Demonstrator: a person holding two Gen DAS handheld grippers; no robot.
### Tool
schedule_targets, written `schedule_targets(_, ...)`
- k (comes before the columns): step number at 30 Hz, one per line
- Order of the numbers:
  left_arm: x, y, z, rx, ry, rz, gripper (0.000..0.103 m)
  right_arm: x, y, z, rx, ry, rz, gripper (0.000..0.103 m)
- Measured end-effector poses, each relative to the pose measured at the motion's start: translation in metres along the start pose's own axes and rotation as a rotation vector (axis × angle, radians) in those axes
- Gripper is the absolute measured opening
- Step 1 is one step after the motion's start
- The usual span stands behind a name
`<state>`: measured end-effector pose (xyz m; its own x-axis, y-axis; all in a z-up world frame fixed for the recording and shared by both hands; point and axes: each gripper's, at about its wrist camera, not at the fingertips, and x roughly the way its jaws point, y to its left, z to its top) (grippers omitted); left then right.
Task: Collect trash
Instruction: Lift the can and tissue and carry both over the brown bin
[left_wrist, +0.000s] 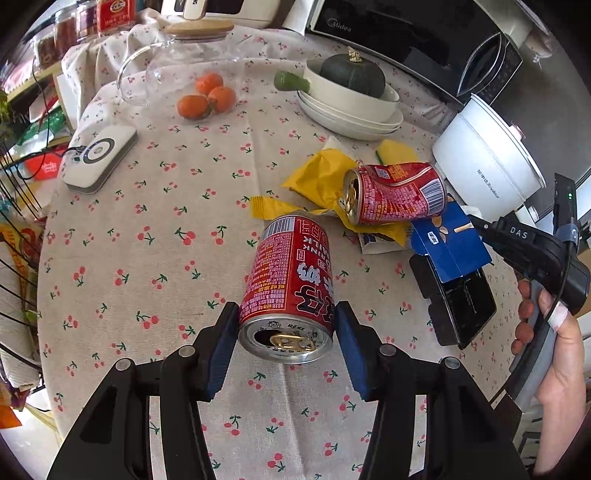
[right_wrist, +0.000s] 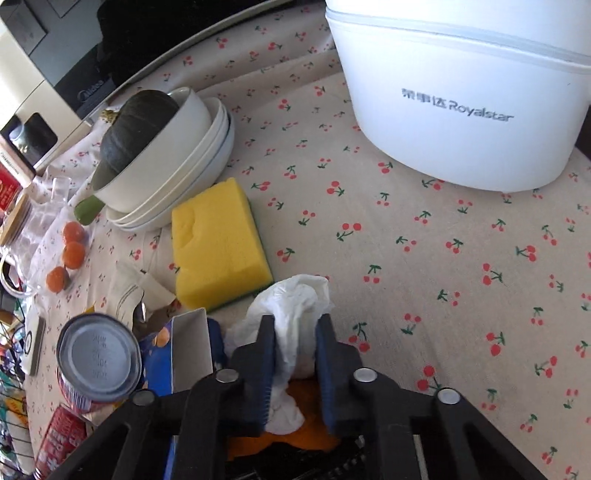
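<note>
Gripping red can (left_wrist: 290, 284) – mouth toward camera, lengthwise | right fingers (right_wrist: 328, 354) pinching tissue (right_wrist: 295, 314)

Home kitchen: microwave (left_wrist: 388, 33), rice cooker (right_wrist: 461, 92), stacked bowls (left_wrist: 351, 107).

Both wrist views look steeply down, close, sharing the tablecloth (left_wrist: 166, 229).

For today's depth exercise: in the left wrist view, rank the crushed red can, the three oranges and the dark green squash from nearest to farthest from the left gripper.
1. Crushed red can, right of centre.
2. Oranges, upper left.
3. Squash, in the bowl at the back.
</note>
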<state>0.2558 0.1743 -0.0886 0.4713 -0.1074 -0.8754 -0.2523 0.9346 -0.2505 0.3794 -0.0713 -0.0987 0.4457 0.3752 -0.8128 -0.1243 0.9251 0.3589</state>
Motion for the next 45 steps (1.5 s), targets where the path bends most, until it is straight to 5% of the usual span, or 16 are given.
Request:
schedule_targets(9, -0.015, -0.026, -0.025, 0.107, 0.003, -0.019, 0.055, -0.093, -0.003, -0.017, -0.062, -0.117, -0.039, 0.013)
schedule_targets(16, -0.025, -0.038, -0.053, 0.159, 0.030, -0.053, 0.055, -0.155, -0.018, -0.064, -0.068, -0.146, -0.046, 0.013)
schedule_targets(28, -0.047, -0.039, -0.082, 0.207, 0.053, -0.091, 0.055, -0.212, -0.070, -0.152, 0.011, -0.099, -0.074, 0.014)
schedule_targets(45, -0.070, -0.074, -0.102, 0.271, -0.018, -0.102, 0.055, -0.272, -0.143, -0.209, 0.106, -0.092, -0.115, 0.014)
